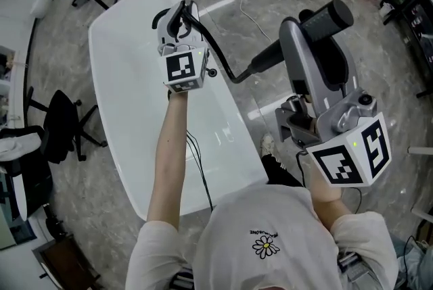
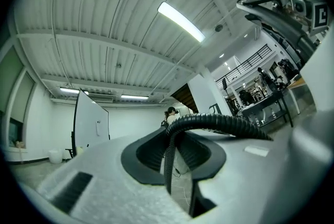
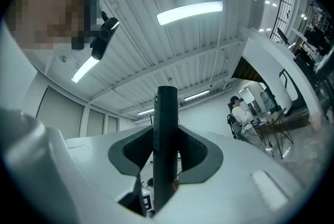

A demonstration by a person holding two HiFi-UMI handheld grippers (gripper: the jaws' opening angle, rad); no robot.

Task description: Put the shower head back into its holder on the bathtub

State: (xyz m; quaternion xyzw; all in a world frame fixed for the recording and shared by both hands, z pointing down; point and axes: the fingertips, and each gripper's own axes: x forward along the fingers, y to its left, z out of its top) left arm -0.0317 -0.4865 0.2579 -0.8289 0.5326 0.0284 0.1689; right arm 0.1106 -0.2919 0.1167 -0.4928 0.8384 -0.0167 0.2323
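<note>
Left gripper (image 2: 175, 151): jaws part closed, clamped on the black ribbed hose (image 2: 224, 122). The hose rises between the dark pads, then bends over to the right across the gripper's top.

Right gripper (image 3: 165, 157): jaws clenched on the shower head (image 3: 166, 129), a plain dark cylinder standing upright between the pads and reaching past them.

Head view: the left gripper is over the white tub (image 1: 128, 65), near its right rim. The right gripper is off to the right of the tub, over the marble floor (image 1: 379, 65). The shower head sits in it, held in the air and clear of the tub. The hose runs from the shower head's lower end, dips, then climbs to the left gripper.

Writing and marks:
- Left cube (image 1: 184, 69) has black-and-white square markers and a small green light.
- Right cube (image 1: 352, 150) has the same kind of markers, also with a green light.
- The person's white shirt (image 1: 270, 214) has a daisy print with a line of small lettering over it, upside down here and too small to read.
- No brand or label is legible on the hose, shower head or tub.
</note>
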